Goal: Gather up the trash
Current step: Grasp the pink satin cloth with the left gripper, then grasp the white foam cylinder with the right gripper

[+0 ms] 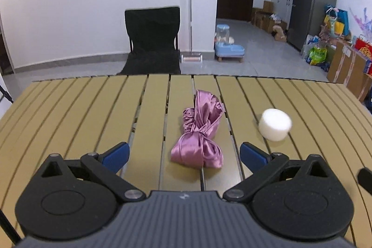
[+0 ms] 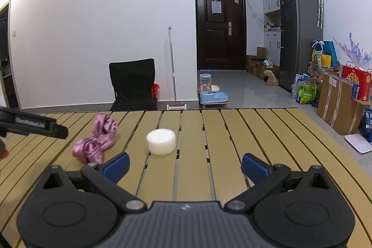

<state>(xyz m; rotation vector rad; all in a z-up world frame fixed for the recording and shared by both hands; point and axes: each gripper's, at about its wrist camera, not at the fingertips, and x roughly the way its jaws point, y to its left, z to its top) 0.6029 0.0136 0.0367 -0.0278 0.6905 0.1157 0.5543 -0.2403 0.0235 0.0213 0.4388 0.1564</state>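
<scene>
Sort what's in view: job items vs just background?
Job:
- pink satin bundle, lying between the open fingers of the left gripper
- white foam puck, ahead of the open right gripper
- slatted table under both

Background:
- black chair
- mop
- blue pet feeder
- fridge

Few markings are legible. A small pale logo mark [image 2: 185, 207] is moulded on the ribbed grey body of the right hand-held gripper [image 2: 185, 163]; the same mark [image 1: 183, 197] sits on the left hand-held gripper [image 1: 183, 152]. White lettering [image 2: 29, 125] runs along a black bar at the left edge (too blurred to read). A blue package [image 2: 368, 119] on the floor carries large Chinese characters, the topmost reading "免".
</scene>
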